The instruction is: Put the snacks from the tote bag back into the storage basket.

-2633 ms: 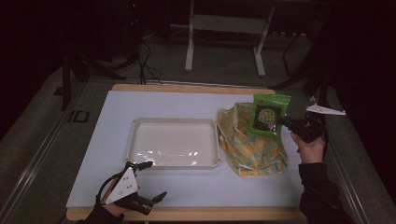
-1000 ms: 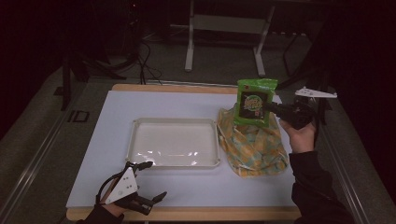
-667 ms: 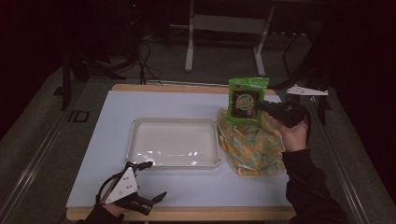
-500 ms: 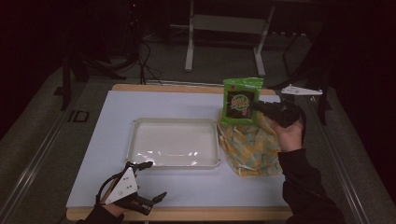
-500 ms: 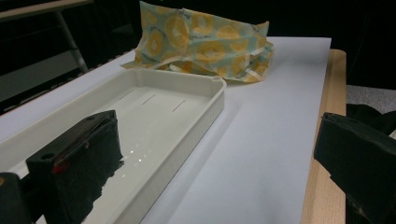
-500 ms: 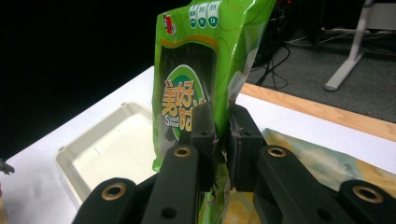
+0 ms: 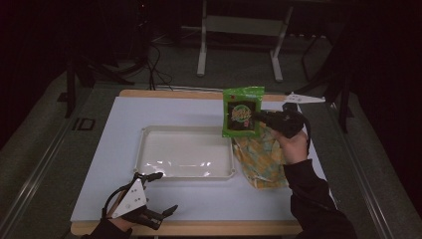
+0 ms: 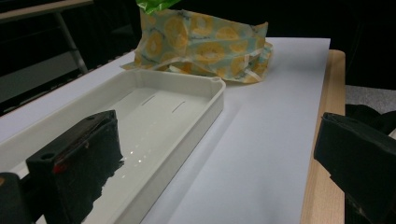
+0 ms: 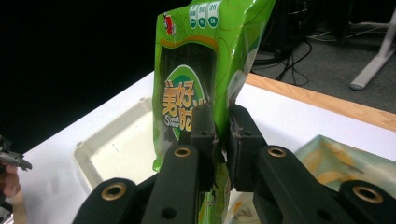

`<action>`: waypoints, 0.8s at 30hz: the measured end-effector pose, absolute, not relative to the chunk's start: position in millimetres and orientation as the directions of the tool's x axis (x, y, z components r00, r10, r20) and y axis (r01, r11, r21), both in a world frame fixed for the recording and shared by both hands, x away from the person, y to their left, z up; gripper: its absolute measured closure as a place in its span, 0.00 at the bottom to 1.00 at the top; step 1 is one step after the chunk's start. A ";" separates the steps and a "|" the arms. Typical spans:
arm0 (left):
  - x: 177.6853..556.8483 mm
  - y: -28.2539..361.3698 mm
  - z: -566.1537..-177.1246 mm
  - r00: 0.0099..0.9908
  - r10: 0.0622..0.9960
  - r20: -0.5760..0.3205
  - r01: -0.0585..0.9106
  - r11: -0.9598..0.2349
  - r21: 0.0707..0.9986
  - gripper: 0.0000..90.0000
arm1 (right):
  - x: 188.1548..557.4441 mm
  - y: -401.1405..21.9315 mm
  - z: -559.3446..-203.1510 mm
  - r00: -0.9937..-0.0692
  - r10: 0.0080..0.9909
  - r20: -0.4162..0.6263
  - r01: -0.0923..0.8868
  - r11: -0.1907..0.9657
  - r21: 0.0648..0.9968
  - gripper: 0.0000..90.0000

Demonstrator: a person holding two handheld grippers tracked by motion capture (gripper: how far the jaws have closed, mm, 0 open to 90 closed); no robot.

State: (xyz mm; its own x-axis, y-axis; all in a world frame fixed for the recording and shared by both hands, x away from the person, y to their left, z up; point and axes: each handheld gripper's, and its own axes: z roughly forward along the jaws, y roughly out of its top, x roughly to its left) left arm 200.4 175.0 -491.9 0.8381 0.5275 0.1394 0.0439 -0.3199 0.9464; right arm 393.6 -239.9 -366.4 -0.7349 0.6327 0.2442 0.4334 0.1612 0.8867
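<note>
While clamped edge-on between the right gripper's [image 9: 219,140] fingers, green snack packet [image 7: 242,111] hangs upright, clear for lowering into the white tray [image 7: 149,169]; left gripper [image 7: 158,195] idles, fingers spread.

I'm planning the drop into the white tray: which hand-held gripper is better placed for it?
Right. The right hand-held gripper is clamped on the green packet beside the tray; the left hand-held gripper sits open by the table's near edge.

green snack packets [image 7: 242,112]: 1
yellow-patterned bags [image 7: 261,159]: 1
white trays [image 7: 185,172]: 1
tables [image 7: 119,164]: 1, white top with wooden edge
handheld grippers: 2, left gripper [image 7: 160,195] and right gripper [image 7: 260,117]
persons: 1, two hands in view
</note>
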 end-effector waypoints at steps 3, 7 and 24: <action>200.2 175.1 -491.8 0.838 0.527 0.139 0.043 -0.318 0.947 0.01 | 393.2 -234.2 -367.7 -0.740 0.626 0.245 0.434 0.166 0.885 0.92; 200.1 174.9 -491.9 0.839 0.527 0.140 0.043 -0.320 0.947 0.01 | 391.9 -228.4 -369.3 -0.746 0.617 0.251 0.435 0.166 0.885 0.92; 200.0 174.8 -492.0 0.841 0.524 0.137 0.044 -0.319 0.947 0.01 | 386.8 -197.8 -387.5 -0.780 0.560 0.279 0.451 0.193 0.872 0.92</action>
